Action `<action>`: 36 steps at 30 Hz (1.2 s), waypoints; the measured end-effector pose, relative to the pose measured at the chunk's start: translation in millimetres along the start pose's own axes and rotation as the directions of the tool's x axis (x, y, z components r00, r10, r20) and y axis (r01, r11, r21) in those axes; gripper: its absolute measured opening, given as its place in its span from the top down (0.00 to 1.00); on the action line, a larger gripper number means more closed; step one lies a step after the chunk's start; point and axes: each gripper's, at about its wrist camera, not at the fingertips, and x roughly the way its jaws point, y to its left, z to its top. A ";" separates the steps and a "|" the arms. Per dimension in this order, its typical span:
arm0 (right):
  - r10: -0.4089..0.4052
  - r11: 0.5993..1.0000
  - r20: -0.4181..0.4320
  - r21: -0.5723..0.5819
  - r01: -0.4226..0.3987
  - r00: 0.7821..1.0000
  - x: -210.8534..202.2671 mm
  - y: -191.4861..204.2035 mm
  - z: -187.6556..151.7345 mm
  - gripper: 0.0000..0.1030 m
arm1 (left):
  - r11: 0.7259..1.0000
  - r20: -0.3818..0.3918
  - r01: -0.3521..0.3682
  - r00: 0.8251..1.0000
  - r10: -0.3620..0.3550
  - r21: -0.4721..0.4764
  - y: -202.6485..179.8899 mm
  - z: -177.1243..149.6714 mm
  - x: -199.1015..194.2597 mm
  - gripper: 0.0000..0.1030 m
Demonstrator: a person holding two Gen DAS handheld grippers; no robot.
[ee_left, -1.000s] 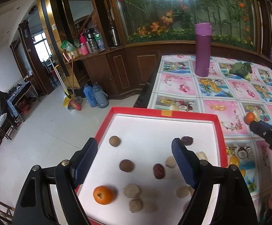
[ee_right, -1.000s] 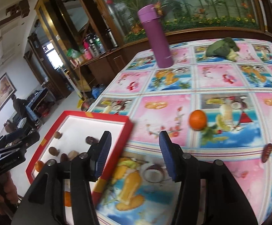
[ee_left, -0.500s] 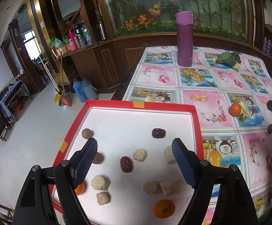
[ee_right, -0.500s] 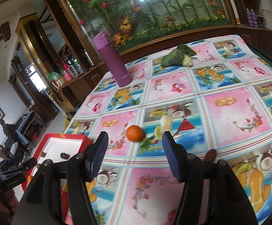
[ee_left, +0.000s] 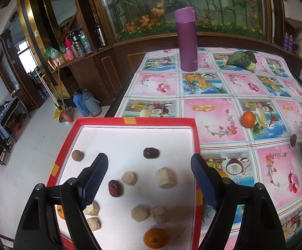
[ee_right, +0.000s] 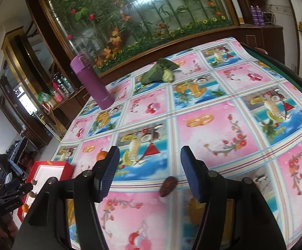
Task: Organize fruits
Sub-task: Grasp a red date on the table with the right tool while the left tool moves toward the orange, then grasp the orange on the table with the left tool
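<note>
A red-rimmed white tray (ee_left: 195,141) holds two dark red dates (ee_left: 151,153), several beige lumps (ee_left: 166,177), a brown ball (ee_left: 77,155) and an orange (ee_left: 156,238). My left gripper (ee_left: 148,180) hangs open over the tray, empty. On the patterned tablecloth lie a loose orange (ee_left: 248,119) and a loose date (ee_left: 293,140). In the right wrist view my right gripper (ee_right: 147,174) is open just above that date (ee_right: 168,186), which lies between its fingers. The loose orange (ee_right: 101,155) shows left of the left finger, and the tray (ee_right: 65,169) beyond it.
A tall purple flask (ee_left: 187,39) stands at the table's far side, with a green leafy vegetable (ee_left: 242,60) to its right. The table's left edge drops to a white floor with blue kettles (ee_left: 86,106). A planted glass case backs the table.
My right gripper swung right, from near the tray past the loose orange, and now hangs over the loose date. My left gripper shifted over the tray, which appears closer and more centred.
</note>
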 end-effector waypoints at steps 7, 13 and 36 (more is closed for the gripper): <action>-0.020 1.000 -0.052 -0.002 0.020 0.998 6.7 -11.0 -1.3 0.40 | 0.999 -0.009 0.028 1.000 -0.028 0.035 -18.1 4.5 4.5 0.21; -0.137 0.981 -0.152 -0.160 0.113 0.979 31.4 11.8 -20.5 0.56 | 0.997 -0.005 0.048 0.999 -0.048 0.063 -30.7 7.6 4.0 0.21; -0.254 0.958 -0.195 -0.187 0.219 0.947 49.5 9.3 -28.8 0.82 | 0.978 -0.018 0.153 0.988 -0.152 0.142 -116.5 45.5 50.1 0.21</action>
